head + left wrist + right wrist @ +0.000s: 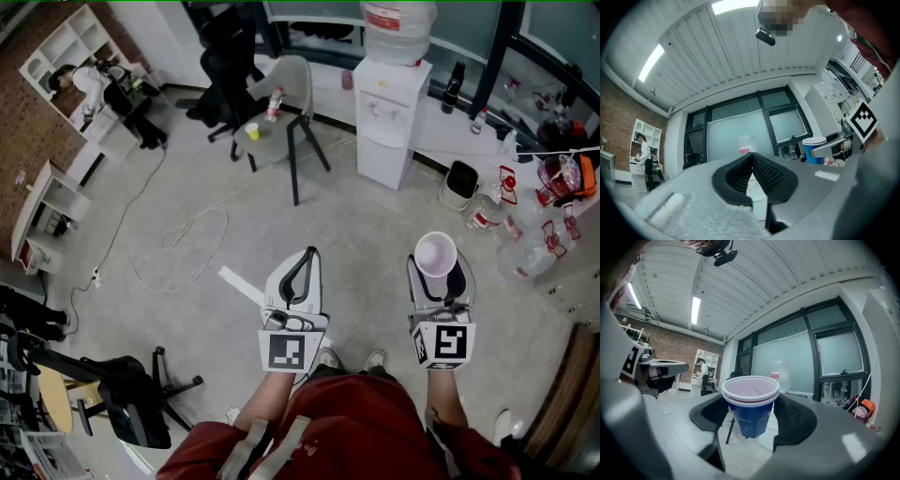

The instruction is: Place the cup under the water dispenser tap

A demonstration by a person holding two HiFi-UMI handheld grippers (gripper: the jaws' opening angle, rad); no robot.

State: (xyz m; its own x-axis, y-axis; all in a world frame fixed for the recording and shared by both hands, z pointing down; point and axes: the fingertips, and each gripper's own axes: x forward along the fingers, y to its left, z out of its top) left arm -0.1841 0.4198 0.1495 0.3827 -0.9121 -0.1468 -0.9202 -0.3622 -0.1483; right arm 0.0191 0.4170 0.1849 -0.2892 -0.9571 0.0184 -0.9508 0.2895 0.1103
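Observation:
A blue cup point(435, 253) with a white rim and pale inside stands upright between the jaws of my right gripper point(437, 274), which is shut on it above the floor. In the right gripper view the cup point(750, 414) fills the middle, with the black pads against its sides. The white water dispenser point(390, 120), with a big bottle on top, stands ahead by the window wall; its bottle point(780, 371) shows behind the cup. My left gripper point(307, 261) is held level beside the right one, shut with nothing in it point(752, 158). The left gripper view also catches the cup point(813, 151) at its right.
A grey chair point(281, 117) and a small table with a yellow cup stand left of the dispenser. A cable point(192, 234) loops over the floor and a white strip point(240, 285) lies near my left gripper. A bin point(458, 185) and several empty water bottles point(532, 253) sit at the right.

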